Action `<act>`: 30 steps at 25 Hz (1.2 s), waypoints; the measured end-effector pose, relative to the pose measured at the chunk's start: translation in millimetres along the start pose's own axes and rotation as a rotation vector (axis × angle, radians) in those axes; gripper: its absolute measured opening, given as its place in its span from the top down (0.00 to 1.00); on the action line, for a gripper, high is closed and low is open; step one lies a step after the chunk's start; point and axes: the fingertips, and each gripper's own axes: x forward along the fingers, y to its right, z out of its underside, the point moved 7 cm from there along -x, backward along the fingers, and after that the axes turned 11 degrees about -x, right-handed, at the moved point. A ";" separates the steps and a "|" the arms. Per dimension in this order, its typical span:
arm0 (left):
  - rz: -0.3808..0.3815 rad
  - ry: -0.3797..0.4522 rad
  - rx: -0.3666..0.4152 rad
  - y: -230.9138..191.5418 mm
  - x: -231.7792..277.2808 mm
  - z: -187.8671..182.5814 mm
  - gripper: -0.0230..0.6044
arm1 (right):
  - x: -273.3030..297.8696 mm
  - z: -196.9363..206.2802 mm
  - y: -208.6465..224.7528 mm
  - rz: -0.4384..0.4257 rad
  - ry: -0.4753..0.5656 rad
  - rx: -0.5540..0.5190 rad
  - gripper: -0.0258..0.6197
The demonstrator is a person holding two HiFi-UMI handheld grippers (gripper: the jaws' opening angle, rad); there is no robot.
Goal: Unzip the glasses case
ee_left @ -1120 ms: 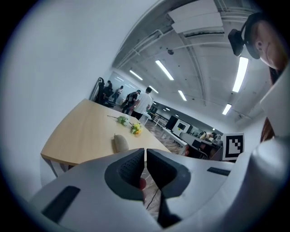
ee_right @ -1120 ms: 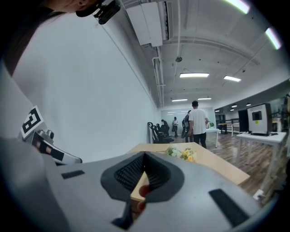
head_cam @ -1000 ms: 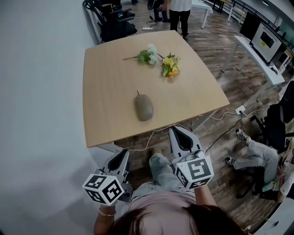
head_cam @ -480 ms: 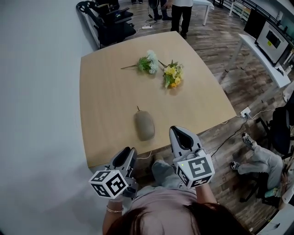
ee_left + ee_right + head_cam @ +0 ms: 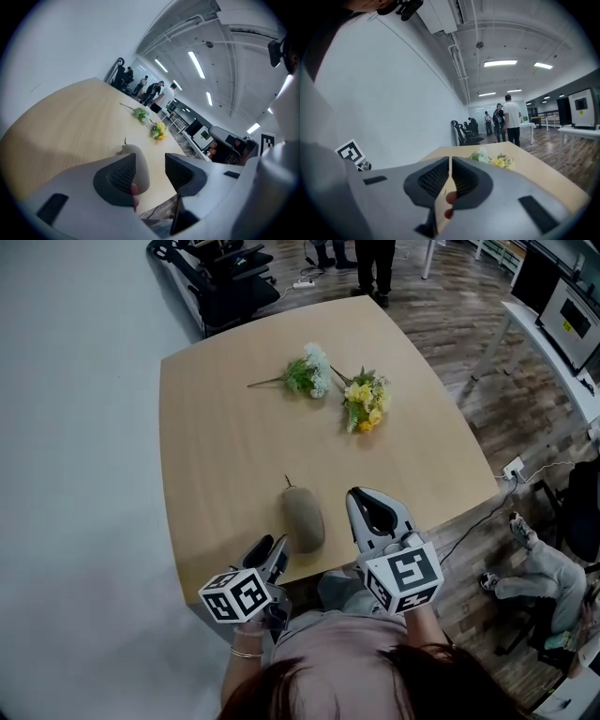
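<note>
Glasses case, an olive-grey oval pouch, is seen lying flat on the wooden table, close to the table's near edge and roughly midway along it, with its long axis running toward the table's far edge. A small dark zip pull is seen sticking out from the end of the case that faces the table's far edge. The zip itself cannot be made out, so whether it is done up cannot be told. The left gripper is held over the table's near edge, with the case ahead of it and slightly to its right. Its jaws have just been opening and are now parted by a moderate gap. Nothing is gripped between them, and the case is viewed through that gap, beyond the tips and untouched. The right gripper is held over the same near edge, on the other side of the case and just beside it. Its jaws are pressed together with nothing between them. 2 bunches of flowers are laid on the table's far half, well apart from the case: a white and green bunch and a yellow bunch.
</note>
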 end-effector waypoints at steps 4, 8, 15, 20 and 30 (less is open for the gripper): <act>-0.045 -0.050 -0.024 -20.5 28.2 1.1 0.63 | 19.7 0.7 10.4 -0.014 -0.004 0.008 0.94; -0.084 -0.112 -0.052 -40.1 54.9 7.9 0.57 | 31.5 2.0 21.8 -0.012 -0.009 0.015 0.93; -0.096 -0.231 -0.103 -64.4 92.7 20.0 0.49 | 43.4 9.1 37.3 0.010 -0.022 0.028 0.93; -0.033 -0.310 -0.179 -66.7 109.4 22.1 0.37 | 42.9 11.8 48.6 0.042 -0.028 0.031 0.93; 0.026 -0.424 -0.160 -43.0 138.7 31.4 0.34 | 37.8 16.0 60.4 0.092 -0.031 0.034 0.93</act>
